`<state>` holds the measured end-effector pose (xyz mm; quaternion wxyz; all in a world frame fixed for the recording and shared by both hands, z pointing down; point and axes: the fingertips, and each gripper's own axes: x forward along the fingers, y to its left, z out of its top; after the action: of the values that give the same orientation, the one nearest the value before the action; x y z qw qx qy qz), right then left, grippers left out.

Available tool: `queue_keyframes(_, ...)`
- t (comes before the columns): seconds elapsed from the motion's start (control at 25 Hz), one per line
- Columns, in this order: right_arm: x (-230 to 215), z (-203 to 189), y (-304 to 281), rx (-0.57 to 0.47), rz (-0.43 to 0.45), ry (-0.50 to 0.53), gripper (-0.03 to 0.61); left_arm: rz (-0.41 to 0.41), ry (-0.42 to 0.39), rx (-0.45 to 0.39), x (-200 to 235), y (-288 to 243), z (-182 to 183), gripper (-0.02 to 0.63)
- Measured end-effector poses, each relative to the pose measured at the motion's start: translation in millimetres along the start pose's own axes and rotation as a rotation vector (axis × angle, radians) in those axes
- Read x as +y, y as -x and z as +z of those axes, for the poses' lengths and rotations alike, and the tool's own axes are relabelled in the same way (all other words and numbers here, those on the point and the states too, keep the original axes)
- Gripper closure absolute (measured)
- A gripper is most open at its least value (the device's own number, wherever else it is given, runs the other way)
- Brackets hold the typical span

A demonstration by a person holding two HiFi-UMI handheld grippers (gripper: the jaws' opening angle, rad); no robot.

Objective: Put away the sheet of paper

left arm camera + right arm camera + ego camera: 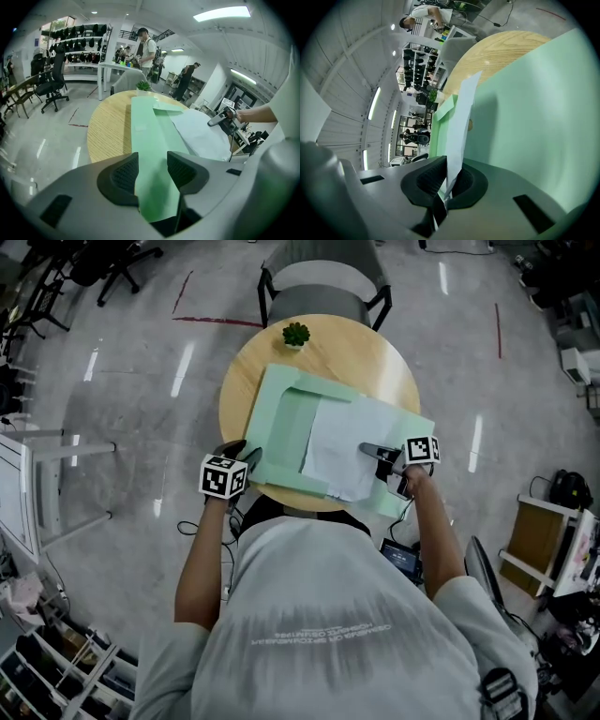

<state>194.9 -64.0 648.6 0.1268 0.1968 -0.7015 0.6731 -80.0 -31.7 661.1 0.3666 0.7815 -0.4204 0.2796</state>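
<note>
A white sheet of paper (337,451) lies on an open pale-green folder (281,427) on a round wooden table (366,352). My right gripper (367,449) is over the sheet's right part and shut on it. In the right gripper view the sheet (464,112) stands edge-on, pinched between the pads of my right gripper (452,164), with the folder (534,117) behind. My left gripper (251,454) is at the folder's near left edge. In the left gripper view its jaws (152,158) stand apart, with the folder's green cover (145,122) running between them.
A small potted plant (296,335) stands at the table's far edge, with a grey chair (323,282) behind it. Desks, office chairs and shelves ring the room, and people stand in the background (146,47). A metal frame (56,484) stands on the floor to the left.
</note>
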Motion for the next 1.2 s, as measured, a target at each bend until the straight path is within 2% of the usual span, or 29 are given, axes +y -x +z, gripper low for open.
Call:
queue_keyframes(0.36,10.0,3.2,-48.9,0.005,0.001,-0.019,0.549,-0.009,0.049,-0.024,5.1,-0.3,0.2,0.41)
queue_keyframes(0.76,27.9,5.0,-100.8,0.001,-0.002,-0.031,0.549,-0.079,0.082,-0.019,9.9,3.3,1.2,0.425)
queue_keyframes(1.2,34.7,10.3,-147.3,-0.044,-0.031,-0.005,0.549,-0.149,-0.01,0.001,11.4,4.6,-2.3,0.445)
